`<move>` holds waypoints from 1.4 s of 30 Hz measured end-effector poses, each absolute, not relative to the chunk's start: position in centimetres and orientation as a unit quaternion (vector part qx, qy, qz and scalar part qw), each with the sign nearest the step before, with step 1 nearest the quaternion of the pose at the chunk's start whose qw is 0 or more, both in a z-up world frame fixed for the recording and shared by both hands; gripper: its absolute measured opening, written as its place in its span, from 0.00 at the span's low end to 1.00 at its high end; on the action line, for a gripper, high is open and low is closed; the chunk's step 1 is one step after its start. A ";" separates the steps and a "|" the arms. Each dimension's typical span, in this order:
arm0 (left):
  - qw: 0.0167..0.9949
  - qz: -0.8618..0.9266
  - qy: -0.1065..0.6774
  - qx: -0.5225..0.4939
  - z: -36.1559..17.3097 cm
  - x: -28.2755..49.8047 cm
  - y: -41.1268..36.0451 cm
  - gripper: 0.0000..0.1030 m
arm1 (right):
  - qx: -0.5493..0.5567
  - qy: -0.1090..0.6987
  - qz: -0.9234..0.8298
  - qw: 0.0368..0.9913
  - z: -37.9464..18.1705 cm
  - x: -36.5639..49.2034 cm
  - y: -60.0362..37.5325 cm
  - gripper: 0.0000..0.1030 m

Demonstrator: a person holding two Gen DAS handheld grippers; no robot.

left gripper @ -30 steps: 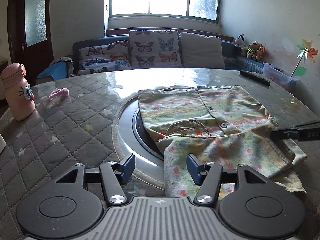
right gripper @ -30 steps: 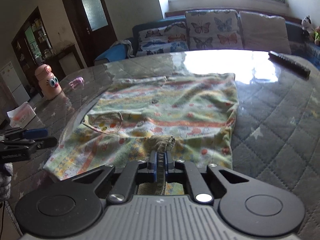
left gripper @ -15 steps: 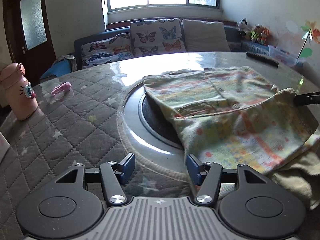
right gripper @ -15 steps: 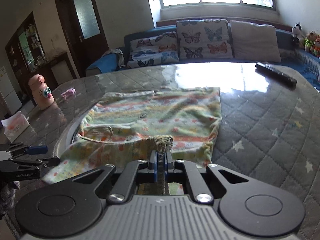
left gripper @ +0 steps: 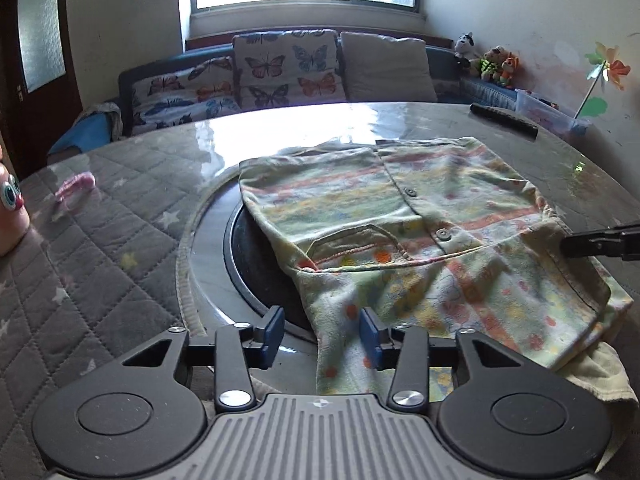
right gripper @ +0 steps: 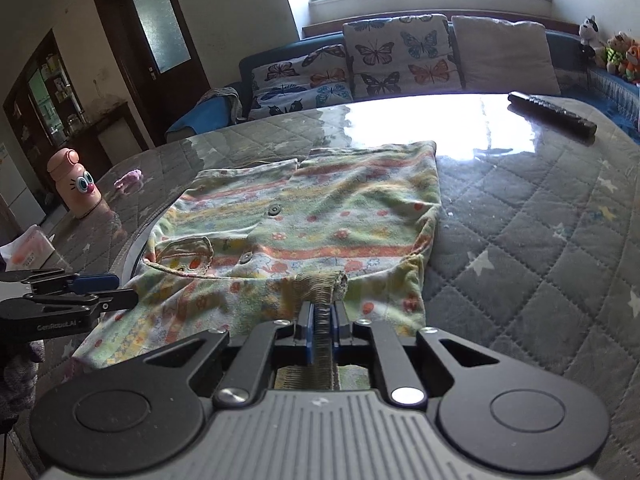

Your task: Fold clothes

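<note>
Closing on the shirt's (left gripper: 400, 216) near-left edge, left gripper (left gripper: 320, 334) has cloth btwn its fingers, pads not yet pressing. Shirt lies on quilted table (right gripper: 540, 220); right gripper (right gripper: 322, 326) is clamped on ribbed cuff (right gripper: 320, 284).

The garment (right gripper: 304, 216) is pale yellow-green with orange-red stripes, small red and orange dots and grey buttons; its cuff (right gripper: 320, 280) is ribbed olive. The table cover (right gripper: 540, 240) is grey, quilted in diamonds with pale stars. Both grippers are black with blue pads (left gripper: 274, 330). The bottle (right gripper: 74, 184) is pink with cartoon eyes. The sofa cushions (left gripper: 286, 68) are white with multicoloured butterflies. The remote (right gripper: 552, 114) is black.
</note>
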State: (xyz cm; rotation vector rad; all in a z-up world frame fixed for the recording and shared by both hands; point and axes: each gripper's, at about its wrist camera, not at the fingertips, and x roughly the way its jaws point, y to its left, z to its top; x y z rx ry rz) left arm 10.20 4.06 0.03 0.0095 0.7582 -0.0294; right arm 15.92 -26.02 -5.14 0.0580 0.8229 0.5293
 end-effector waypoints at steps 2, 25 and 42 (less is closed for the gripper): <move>0.927 -0.012 0.374 0.002 -0.3 10.5 4.2 0.28 | 0.029 0.401 0.250 0.881 -5.5 16.0 -26.1 0.10; 0.927 -0.031 0.373 0.034 -0.5 13.6 2.8 0.14 | -0.044 0.377 0.291 0.878 -6.0 17.1 -23.1 0.13; 0.922 -0.129 0.351 0.097 0.0 7.3 -2.5 0.15 | -0.086 0.378 0.343 0.856 -5.4 11.3 -23.6 0.20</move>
